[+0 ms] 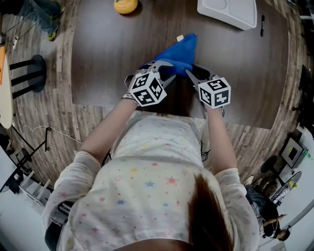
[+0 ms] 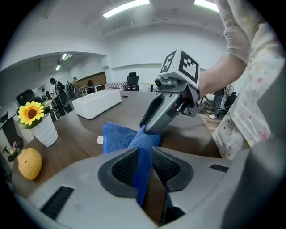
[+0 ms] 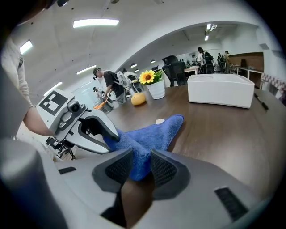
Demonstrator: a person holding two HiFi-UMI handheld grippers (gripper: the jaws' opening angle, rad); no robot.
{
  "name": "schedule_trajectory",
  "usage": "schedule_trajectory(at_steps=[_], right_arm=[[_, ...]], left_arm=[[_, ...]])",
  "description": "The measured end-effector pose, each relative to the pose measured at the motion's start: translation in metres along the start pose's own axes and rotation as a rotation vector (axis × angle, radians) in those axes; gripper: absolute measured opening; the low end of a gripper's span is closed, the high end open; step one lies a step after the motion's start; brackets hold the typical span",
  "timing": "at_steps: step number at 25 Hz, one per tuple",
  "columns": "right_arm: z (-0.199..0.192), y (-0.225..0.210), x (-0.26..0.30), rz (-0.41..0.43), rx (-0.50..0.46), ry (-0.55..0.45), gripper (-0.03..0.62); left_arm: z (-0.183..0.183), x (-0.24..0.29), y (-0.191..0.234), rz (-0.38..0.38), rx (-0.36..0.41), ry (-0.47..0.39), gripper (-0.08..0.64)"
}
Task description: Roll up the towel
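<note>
blue terry towel [image 1: 182,53] – 1 pc, on dark wood table [image 1: 108,59], just past near edge, at 12 o'clock from the person. near end bunched & lifted between both tools; far corner tapers flat on the tabletop toward 12–1 o'clock.

left gripper [image 1: 166,71] – jaws narrow, pads pinched on a vertical fold of the towel; cloth hangs down through the gap (left gripper view [image 2: 145,167]). sits at 9 o'clock of the bunched end. marker cube [image 1: 147,89] on top.

right gripper [image 1: 192,74] – jaws narrow, clamped on the towel's near edge, cloth filling the gap betw. pads (right gripper view [image 3: 136,166]). sits at 3 o'clock of the bunched end, tips close to the left tool's, angled down.

white tray [image 1: 230,12] – far side of table, at 1 o'clock from towel, well apart.

black pen [image 1: 262,25] – just beside tray, at its 3 o'clock.

small white tag [image 1: 180,37] – on table, touching or just beside the towel's far corner at 11 o'clock; can't tell which.

round orange item [image 1: 126,6] – far edge of table, 11 o'clock from towel.

sunflower [image 2: 30,112] in white pot [image 2: 44,132] – near the orange item.

black stool [image 1: 29,73] – on plank floor, 9 o'clock of table.
</note>
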State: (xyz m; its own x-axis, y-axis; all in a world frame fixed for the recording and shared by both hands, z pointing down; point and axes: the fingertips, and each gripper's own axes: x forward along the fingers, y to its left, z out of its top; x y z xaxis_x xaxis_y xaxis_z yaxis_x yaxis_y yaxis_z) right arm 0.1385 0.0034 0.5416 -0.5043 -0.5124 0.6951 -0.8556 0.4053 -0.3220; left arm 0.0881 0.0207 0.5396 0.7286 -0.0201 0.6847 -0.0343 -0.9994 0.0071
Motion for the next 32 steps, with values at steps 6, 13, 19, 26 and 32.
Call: schedule_trajectory(at_steps=[6, 13, 19, 26, 32], right_arm=[[0.007, -0.011, -0.003, -0.074, -0.016, -0.03, 0.123], [0.024, 0.017, -0.013, -0.018, -0.283, -0.035, 0.139], [0.003, 0.035, 0.004, 0.002, -0.491, 0.082, 0.172], [-0.004, 0.022, 0.007, -0.05, -0.561, 0.094, 0.17], [-0.001, 0.008, 0.024, -0.135, -0.691, 0.117, 0.162]], left_arm=[[0.0, 0.011, 0.003, 0.026, 0.069, 0.007, 0.141], [-0.004, 0.016, 0.007, 0.019, 0.095, 0.02, 0.163], [-0.004, 0.017, 0.005, 0.004, 0.124, 0.016, 0.175], [-0.013, 0.006, 0.011, 0.047, 0.201, 0.053, 0.184], [-0.022, 0.019, 0.032, 0.092, 0.205, 0.08, 0.144]])
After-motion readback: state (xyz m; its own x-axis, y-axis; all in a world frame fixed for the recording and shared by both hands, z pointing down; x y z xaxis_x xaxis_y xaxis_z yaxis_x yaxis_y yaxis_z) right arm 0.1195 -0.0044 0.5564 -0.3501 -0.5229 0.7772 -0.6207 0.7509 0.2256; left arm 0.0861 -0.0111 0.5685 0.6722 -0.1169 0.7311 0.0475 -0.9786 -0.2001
